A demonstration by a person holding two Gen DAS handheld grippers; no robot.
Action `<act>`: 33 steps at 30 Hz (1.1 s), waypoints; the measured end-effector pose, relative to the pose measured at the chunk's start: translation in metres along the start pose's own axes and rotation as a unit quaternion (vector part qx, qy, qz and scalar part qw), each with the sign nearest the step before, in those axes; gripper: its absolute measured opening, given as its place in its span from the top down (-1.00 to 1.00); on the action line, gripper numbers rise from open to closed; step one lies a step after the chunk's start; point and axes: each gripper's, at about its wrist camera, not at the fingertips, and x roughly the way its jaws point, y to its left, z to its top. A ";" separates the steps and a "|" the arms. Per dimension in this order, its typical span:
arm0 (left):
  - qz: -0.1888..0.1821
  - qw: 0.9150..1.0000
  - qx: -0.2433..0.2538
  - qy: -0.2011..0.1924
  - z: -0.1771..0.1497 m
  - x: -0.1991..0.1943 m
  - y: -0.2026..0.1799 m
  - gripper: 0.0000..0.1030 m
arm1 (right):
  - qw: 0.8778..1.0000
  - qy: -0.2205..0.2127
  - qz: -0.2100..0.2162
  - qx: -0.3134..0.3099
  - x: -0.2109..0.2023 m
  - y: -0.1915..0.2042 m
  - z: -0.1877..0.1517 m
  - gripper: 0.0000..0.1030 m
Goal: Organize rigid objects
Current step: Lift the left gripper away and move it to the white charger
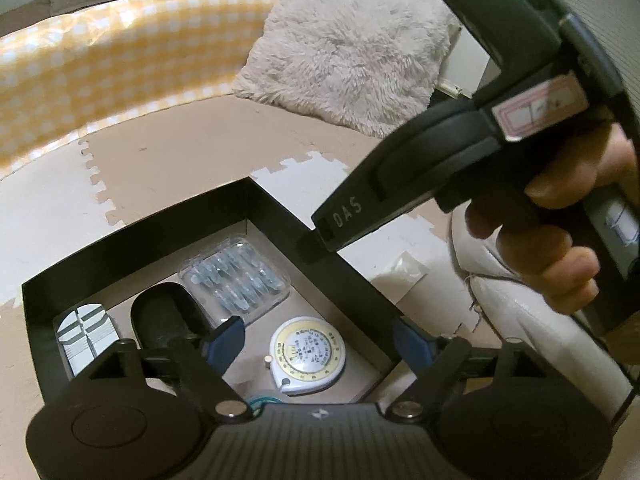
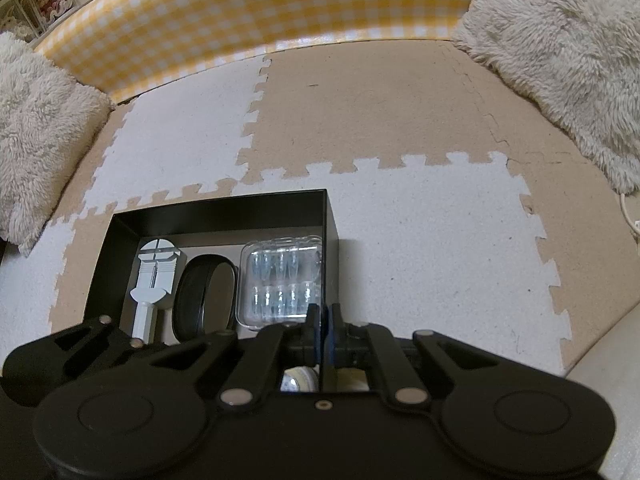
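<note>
From my left wrist, my left gripper [image 1: 318, 338] stood with jaws wide and empty above the black box [image 1: 276, 200], the round tape measure [image 1: 307, 355] lying loose inside beneath them, beside the clear blister case [image 1: 236, 280]. I judged a straight lift clear of the wall best.

From my right wrist, my right gripper [image 2: 324, 322] had jaws closed flat, seemingly on the box's wall; I judged it should steady the box.

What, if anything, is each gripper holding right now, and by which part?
The left gripper is open above the tape measure in the black box, holding nothing. The right gripper is shut on the box's wall.
</note>
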 end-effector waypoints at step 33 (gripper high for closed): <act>0.120 0.989 -0.061 -0.052 0.007 -0.105 0.021 -1.00 | 1.000 0.000 0.006 0.004 0.000 -0.004 -0.001 0.90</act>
